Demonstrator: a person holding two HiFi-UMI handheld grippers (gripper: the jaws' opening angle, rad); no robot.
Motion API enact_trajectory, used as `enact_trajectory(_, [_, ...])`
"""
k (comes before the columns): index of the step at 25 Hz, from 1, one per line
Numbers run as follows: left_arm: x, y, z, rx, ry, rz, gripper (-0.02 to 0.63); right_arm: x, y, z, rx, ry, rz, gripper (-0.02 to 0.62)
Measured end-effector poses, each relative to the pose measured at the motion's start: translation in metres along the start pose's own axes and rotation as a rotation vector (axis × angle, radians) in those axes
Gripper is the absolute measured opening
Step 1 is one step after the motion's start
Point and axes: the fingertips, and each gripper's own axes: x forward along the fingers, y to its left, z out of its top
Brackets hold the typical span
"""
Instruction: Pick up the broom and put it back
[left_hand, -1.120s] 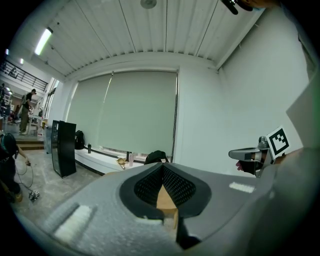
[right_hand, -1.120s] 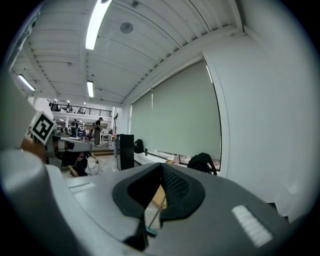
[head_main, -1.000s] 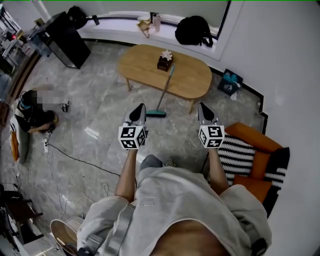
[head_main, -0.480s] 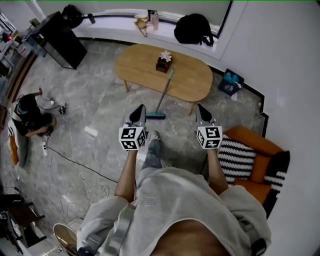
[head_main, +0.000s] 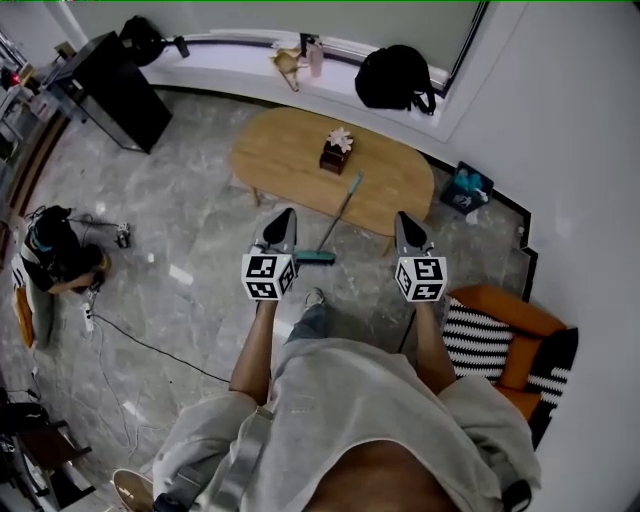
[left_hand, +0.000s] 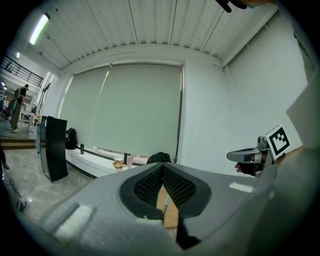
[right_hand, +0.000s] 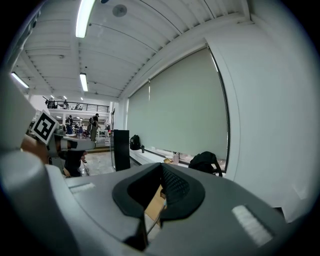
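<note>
Grey marble floor (head_main: 190, 200) runs up to a white ledge (head_main: 230, 62), and an oval wooden table (head_main: 285, 150) stands in front of it. The broom (head_main: 342, 213) leans on the table's near edge, with its teal head (head_main: 315, 257) on the floor and its handle top at the rim. I have both tools held out over the floor, short of the table. My left gripper (head_main: 283, 214) is pressed together with nothing between its jaws. In the head view it sits just left of the broom head. My right gripper (head_main: 402, 217) is also pressed together and empty, off to the broom's right. Neither one touches the broom.

A small box (head_main: 336, 152) sits on the table and a black backpack (head_main: 397, 77) on the ledge. A black cabinet (head_main: 115, 85) stands far left, and an orange sofa (head_main: 510, 300) is at my right. A person (head_main: 55, 255) crouches on the floor at the left edge.
</note>
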Motion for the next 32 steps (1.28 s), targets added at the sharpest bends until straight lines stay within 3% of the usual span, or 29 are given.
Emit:
enact_trajectory(7, [0.043, 0.049, 0.014, -0.006, 0.005, -0.026, 0.000, 0.057, 0.003, 0.021, 0.001, -0.002, -0.034, 0.000])
enact_trajectory(15, [0.082, 0.084, 0.002, -0.020, 0.041, -0.060, 0.000, 0.106, -0.004, 0.025, 0.019, 0.011, -0.071, 0.000])
enact_trajectory(25, [0.100, 0.086, -0.051, -0.039, 0.149, -0.095, 0.000, 0.142, -0.015, -0.016, 0.048, 0.087, -0.051, 0.000])
enact_trajectory(32, [0.110, 0.081, -0.090, -0.053, 0.197, -0.042, 0.000, 0.169, -0.031, -0.046, 0.066, 0.092, 0.005, 0.000])
